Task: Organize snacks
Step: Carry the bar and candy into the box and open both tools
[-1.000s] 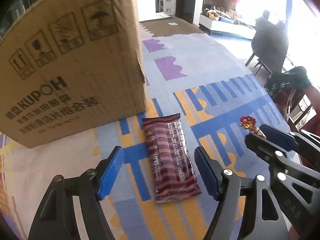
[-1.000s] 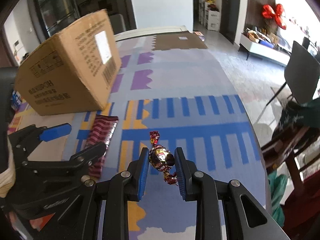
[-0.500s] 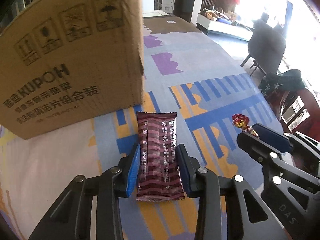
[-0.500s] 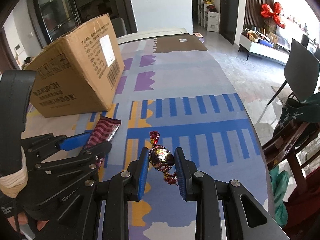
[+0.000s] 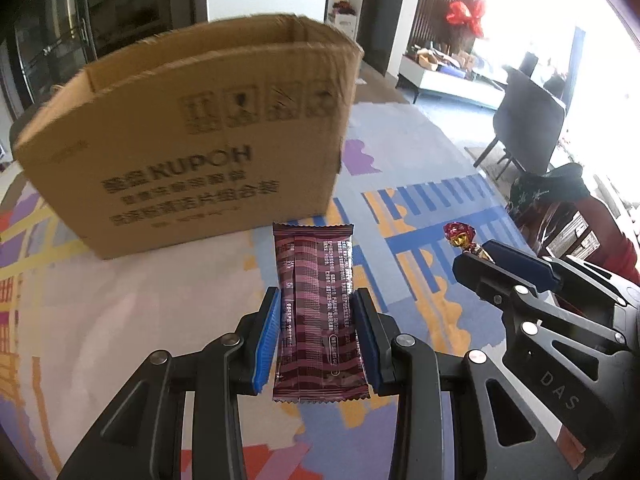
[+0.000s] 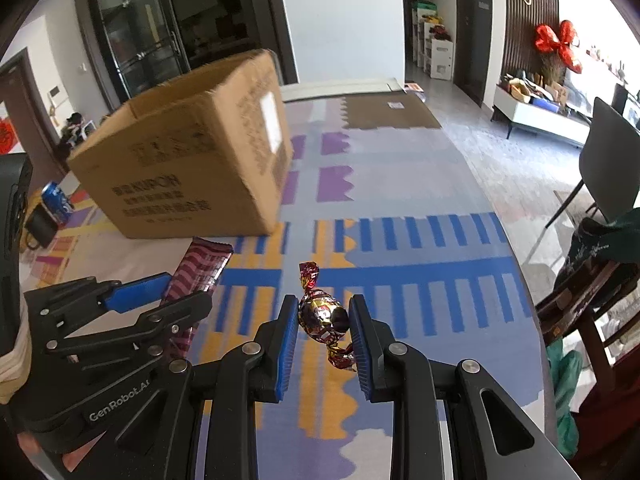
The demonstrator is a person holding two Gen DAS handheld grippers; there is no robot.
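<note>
Between the blue pads of the left gripper [image 5: 316,334] sits a maroon striped snack bar [image 5: 318,312], clamped across its width at about mid-length. Its jaws have just been closing, and both pads now press on the wrapper's long edges. Bar points lengthwise away from the camera; its far crimped end reaches toward the cardboard box [image 5: 192,148], its near end hangs past the pads toward the gripper body. Whether the bar touches the desk [image 5: 120,320] cannot be told from either view.

Right gripper [image 6: 323,318] is closed on a foil-wrapped candy [image 6: 322,314], red and gold, round body pinched between the pads. One twisted wrapper tail sticks out ahead of the fingertips, the other trails back beside the right pad. Candy held above the patterned desk cover, over the blue and yellow stripes.

Both grippers side by side, near each other, not touching as far as can be seen. From the left wrist view the candy shows at the tip of the right gripper, off to the right of the bar.

Cardboard box stands open-topped on the desk ahead of both grippers, closer to the left one, printed face toward the cameras. A blue drink can [image 6: 56,202] lies left of the box.
</note>
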